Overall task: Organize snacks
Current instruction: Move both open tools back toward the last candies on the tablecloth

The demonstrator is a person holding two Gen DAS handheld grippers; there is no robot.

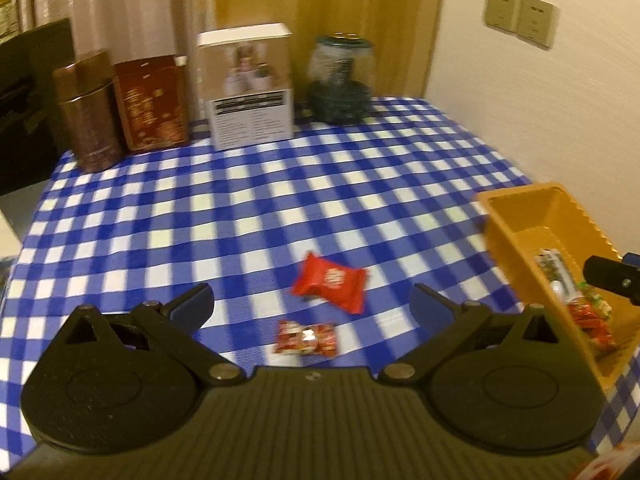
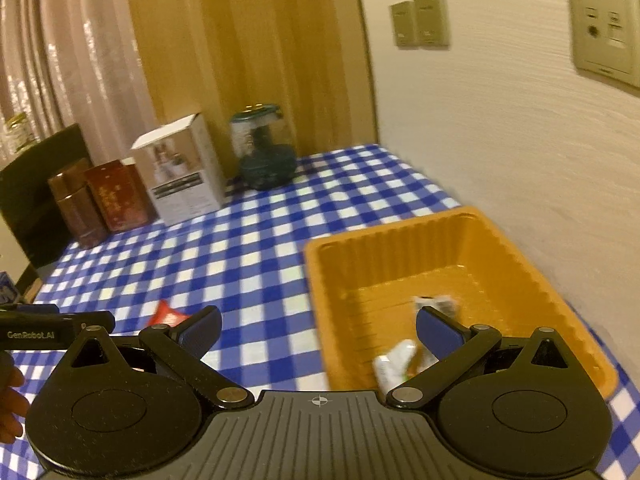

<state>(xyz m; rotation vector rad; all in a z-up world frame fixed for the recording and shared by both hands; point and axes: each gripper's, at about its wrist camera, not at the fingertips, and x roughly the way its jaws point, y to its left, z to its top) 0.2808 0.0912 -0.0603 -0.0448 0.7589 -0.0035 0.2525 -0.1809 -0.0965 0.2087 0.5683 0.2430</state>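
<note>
Both of my tools are spread wide and carry nothing. My left gripper (image 1: 312, 300) fills the lower half of its frame, fingers splayed over the blue-and-white checked tablecloth (image 1: 224, 216). Between those fingers, at lower centre, lie two loose snacks: a red wrapped candy (image 1: 330, 282) and, just below it nearer the camera, a smaller red-and-white packet (image 1: 306, 338), the two close but apart. At the right edge of that frame sits the orange tray (image 1: 516, 232), with several wrapped snacks (image 1: 588, 312) inside it.

My right gripper (image 2: 318, 330) hangs above the tray's near-left corner, its right finger over the tray's inside, its left finger over the cloth. White-wrapped pieces (image 2: 394, 364) lie in the tray there, blurred.

Across the upper part of the left wrist frame stand a brown canister (image 1: 86, 112), a red tin (image 1: 154, 104), a white box (image 1: 250, 88) and a dark glass jar (image 1: 340, 80).
</note>
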